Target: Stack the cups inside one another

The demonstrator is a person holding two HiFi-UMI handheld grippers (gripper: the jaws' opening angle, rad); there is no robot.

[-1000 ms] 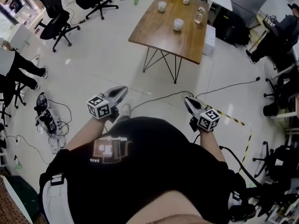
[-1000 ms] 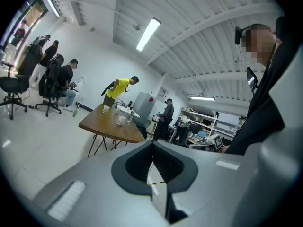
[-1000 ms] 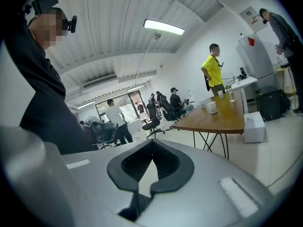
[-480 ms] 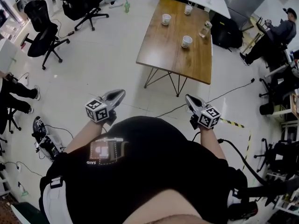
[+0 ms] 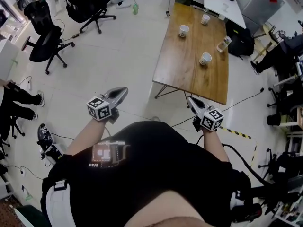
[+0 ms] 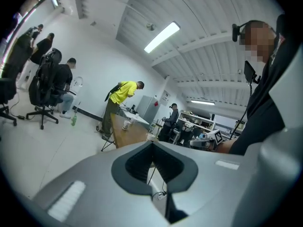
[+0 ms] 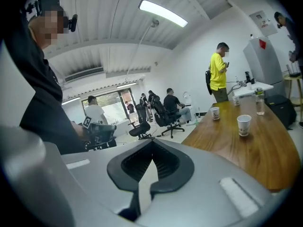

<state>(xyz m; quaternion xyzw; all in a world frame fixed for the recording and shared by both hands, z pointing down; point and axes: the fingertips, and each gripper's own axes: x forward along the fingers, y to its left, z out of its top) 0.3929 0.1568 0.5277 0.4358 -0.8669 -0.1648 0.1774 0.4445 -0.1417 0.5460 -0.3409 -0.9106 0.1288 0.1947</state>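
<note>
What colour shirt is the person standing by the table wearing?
A bright yellow shirt, clearest in the right gripper view.

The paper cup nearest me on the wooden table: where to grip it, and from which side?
Probably grip the cup across its upper wall, coming level from the table's near end: it stands upright, mouth up, with free room around it.

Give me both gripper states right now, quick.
Left gripper: closed, holding nothing.
Right gripper: closed, holding nothing.
</note>
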